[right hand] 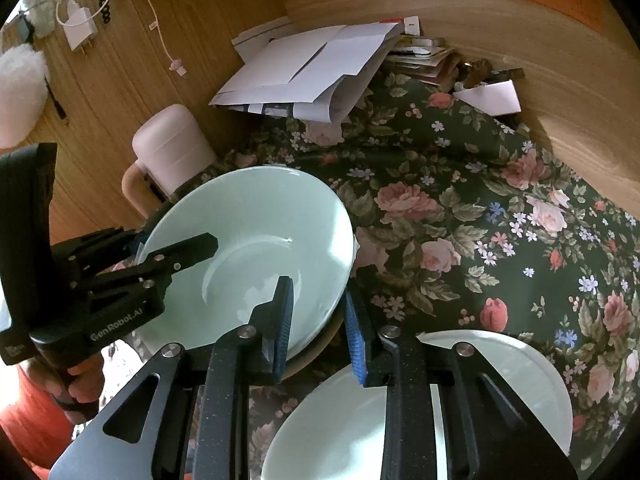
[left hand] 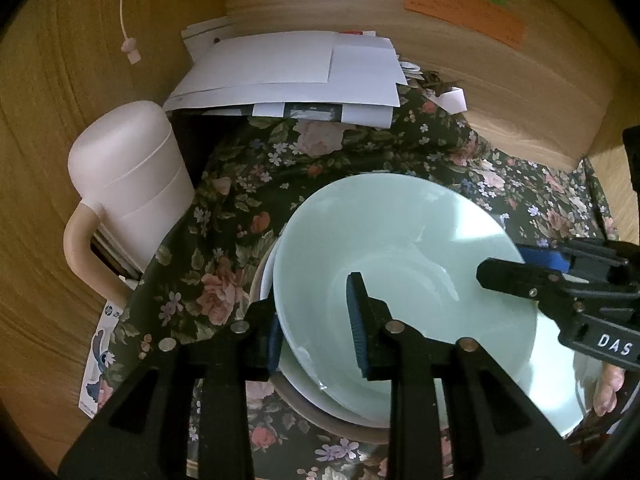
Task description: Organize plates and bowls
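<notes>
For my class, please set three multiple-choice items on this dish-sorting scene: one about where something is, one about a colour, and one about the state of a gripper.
1. Where does the pink lidded mug stand?
A. beside the stack of white papers, at the wooden wall
B. inside the bowl
C. on the plate

2. What colour is the bowl that both grippers reach?
A. dark red
B. pale green
C. black

3. How does the left gripper meet the bowl?
A. jaws open, one finger on each side of the rim
B. shut tight, well clear of the bowl
C. lying flat on the floral cloth

Answers: 1 A, the mug stands left of the papers by the wall. 2 B, its glaze is pale green. 3 A, the rim passes between the spread fingers.
</notes>
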`<action>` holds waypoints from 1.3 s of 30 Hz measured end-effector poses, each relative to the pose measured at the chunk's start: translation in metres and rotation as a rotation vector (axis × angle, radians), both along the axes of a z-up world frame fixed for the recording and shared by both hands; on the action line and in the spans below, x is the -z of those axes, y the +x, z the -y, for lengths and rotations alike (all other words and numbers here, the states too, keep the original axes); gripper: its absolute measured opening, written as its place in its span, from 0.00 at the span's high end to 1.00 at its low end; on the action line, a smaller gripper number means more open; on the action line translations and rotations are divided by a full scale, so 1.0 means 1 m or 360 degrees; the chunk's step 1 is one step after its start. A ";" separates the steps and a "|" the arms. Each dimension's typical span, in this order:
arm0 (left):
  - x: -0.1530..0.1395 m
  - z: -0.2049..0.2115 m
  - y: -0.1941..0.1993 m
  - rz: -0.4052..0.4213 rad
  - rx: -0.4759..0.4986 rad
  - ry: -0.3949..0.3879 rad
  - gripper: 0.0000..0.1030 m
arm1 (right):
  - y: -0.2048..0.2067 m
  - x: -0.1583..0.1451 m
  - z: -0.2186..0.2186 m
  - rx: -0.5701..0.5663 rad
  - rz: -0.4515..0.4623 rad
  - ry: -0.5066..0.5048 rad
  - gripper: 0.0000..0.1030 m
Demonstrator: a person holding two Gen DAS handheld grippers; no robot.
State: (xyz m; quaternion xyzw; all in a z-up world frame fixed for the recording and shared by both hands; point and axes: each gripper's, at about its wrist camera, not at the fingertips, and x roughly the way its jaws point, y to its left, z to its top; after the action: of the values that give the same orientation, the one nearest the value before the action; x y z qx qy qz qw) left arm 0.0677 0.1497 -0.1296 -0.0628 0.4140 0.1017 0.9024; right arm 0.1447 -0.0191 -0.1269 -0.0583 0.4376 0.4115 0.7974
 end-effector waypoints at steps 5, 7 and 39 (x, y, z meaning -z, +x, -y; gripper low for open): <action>-0.005 -0.001 0.001 0.0009 0.0031 -0.0015 0.61 | -0.004 0.003 -0.001 -0.0016 0.0052 -0.0020 0.77; -0.008 -0.002 0.001 0.0013 0.0036 -0.0026 0.59 | -0.004 0.002 -0.001 -0.0020 0.0052 -0.0014 0.77; 0.018 -0.025 -0.022 -0.0011 -0.0073 -0.0236 0.41 | 0.006 0.028 -0.015 0.0002 -0.0180 -0.0101 0.56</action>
State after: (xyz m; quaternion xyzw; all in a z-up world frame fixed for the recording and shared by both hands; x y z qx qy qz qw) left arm 0.0461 0.1750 -0.1472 -0.1386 0.4219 0.0917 0.8913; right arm 0.1506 -0.0045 -0.1551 -0.0600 0.4948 0.3994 0.7694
